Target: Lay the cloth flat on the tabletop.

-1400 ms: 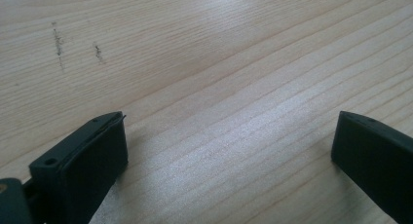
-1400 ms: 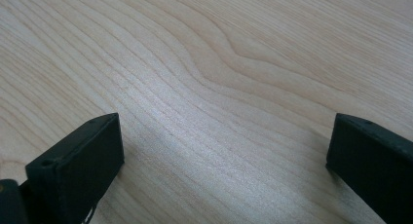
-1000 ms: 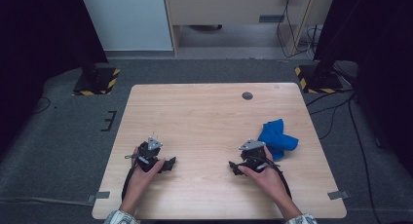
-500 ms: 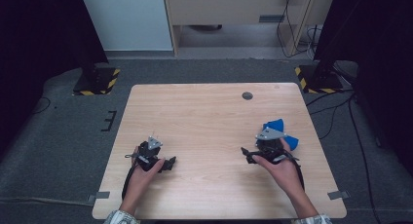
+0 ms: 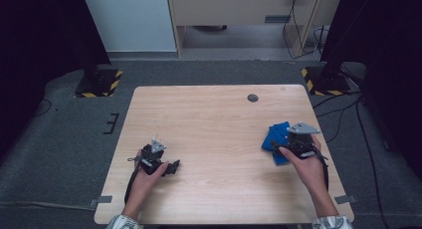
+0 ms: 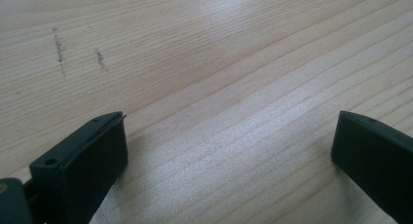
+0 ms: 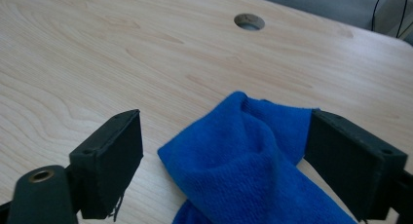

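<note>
Nearest the front edge, on the left: left gripper [image 5: 171,167] in the left hand [image 5: 144,175], low over bare wood. Jaws spread wide in the left gripper view, with nothing but grain between them [image 6: 229,151]. Idle, well apart from the work.

On the right, a little farther in: right gripper [image 5: 282,150] in the right hand [image 5: 309,167], brought over the blue cloth [image 5: 275,135]. Jaws standing wide and just drawn in a touch, straddling the cloth [image 7: 243,151] in the right gripper view. One pad at the fold's edge, the other clear of it, so not yet pinching. Cloth itself lying crumpled in a loose hump near the table's right edge, part of it hidden under the gripper from above.

Farther on: open table [image 5: 214,114], then the round cable hole [image 5: 253,97] near the back edge, well apart from everything.

Likely step: closing on the cloth to lift or spread it.

Risks from here:
- Pinching only the top fold, with the layers beneath left loose, and so lifting a bunched cloth.
- Closing too high above the wood and slipping off soft fabric.
- Pressing down too hard and scraping pads on the table.
- Dragging toward the near right edge and tipping the cloth off the table.
- Working one-handed, with the left too far off to pin a corner.
</note>
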